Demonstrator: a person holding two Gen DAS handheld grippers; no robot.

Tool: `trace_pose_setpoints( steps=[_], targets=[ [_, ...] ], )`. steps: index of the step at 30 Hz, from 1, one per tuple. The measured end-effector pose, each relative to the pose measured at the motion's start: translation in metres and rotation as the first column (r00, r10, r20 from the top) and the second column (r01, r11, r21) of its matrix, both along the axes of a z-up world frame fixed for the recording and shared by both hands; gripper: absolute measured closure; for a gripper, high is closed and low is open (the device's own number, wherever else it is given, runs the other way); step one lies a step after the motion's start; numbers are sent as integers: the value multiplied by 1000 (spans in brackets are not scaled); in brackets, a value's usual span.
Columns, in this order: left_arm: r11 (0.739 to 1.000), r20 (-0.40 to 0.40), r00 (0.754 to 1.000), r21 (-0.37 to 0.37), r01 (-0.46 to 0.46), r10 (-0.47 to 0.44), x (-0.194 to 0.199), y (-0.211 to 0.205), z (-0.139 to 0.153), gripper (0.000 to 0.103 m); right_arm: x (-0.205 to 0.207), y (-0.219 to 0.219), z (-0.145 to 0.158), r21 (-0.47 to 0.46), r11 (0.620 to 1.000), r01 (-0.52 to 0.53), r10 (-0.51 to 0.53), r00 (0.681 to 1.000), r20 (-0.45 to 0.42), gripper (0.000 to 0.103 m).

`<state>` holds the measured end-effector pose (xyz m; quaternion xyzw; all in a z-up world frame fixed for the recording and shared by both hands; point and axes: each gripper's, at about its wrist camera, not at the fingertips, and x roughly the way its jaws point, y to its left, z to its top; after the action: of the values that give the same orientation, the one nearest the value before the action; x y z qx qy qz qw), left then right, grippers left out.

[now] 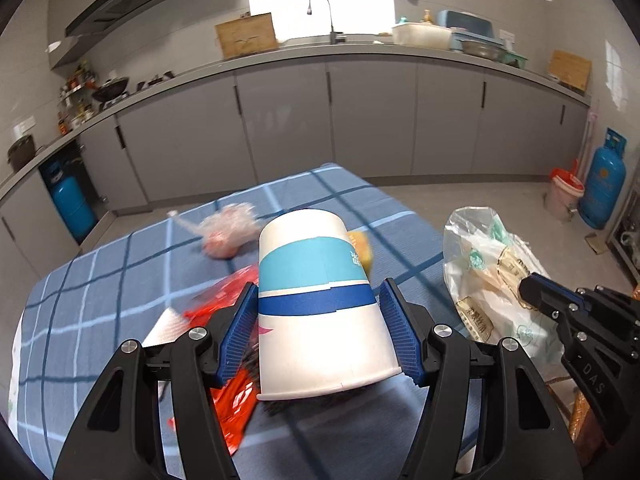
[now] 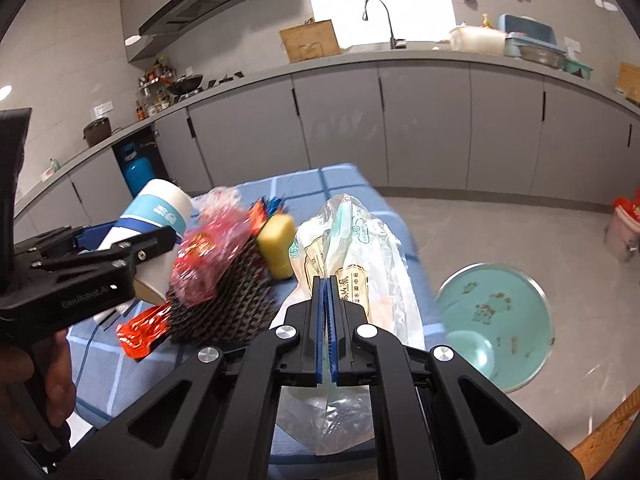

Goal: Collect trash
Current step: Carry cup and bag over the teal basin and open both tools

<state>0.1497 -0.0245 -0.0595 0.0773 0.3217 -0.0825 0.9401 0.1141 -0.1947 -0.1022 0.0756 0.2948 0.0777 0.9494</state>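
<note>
Our left gripper (image 1: 318, 320) clamps a white paper cup (image 1: 316, 300) with teal and blue bands between its blue pads, the cup lifted above the blue checked tablecloth (image 1: 100, 280), rim toward the camera. Our right gripper (image 2: 329, 320) is pinched tight on the clear plastic bag (image 2: 360, 256) at the table's right edge. Red wrappers (image 2: 140, 330), a crumpled pink film (image 2: 208, 248), a dark mesh piece (image 2: 232, 304) and a yellow sponge (image 2: 276, 248) lie between cup and bag.
</note>
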Motion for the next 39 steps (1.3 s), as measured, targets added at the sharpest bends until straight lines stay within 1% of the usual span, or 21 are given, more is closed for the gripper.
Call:
trace_pose_setpoints(
  steps=[9, 17, 20, 30, 39],
  targets=[
    [994, 7, 994, 16, 107, -107, 23, -66, -1, 41, 10, -56, -6, -1, 993, 116, -116, 993, -1, 99],
    [983, -14, 983, 27, 183, -183, 45, -126, -13, 41, 25, -109, -23, -5, 974, 226, -226, 974, -22, 99],
    [978, -21, 978, 32, 208, -208, 52, -148, -20, 41, 31, -126, -30, -9, 966, 258, -258, 966, -32, 99],
    [958, -108, 954, 44, 285, -279, 81, -210, -60, 41, 53, -174, -61, -29, 945, 327, -328, 941, -83, 99],
    [942, -156, 934, 44, 332, -321, 97, -241, -81, 41, 68, -196, -89, -33, 936, 350, -351, 928, -128, 98]
  ],
)
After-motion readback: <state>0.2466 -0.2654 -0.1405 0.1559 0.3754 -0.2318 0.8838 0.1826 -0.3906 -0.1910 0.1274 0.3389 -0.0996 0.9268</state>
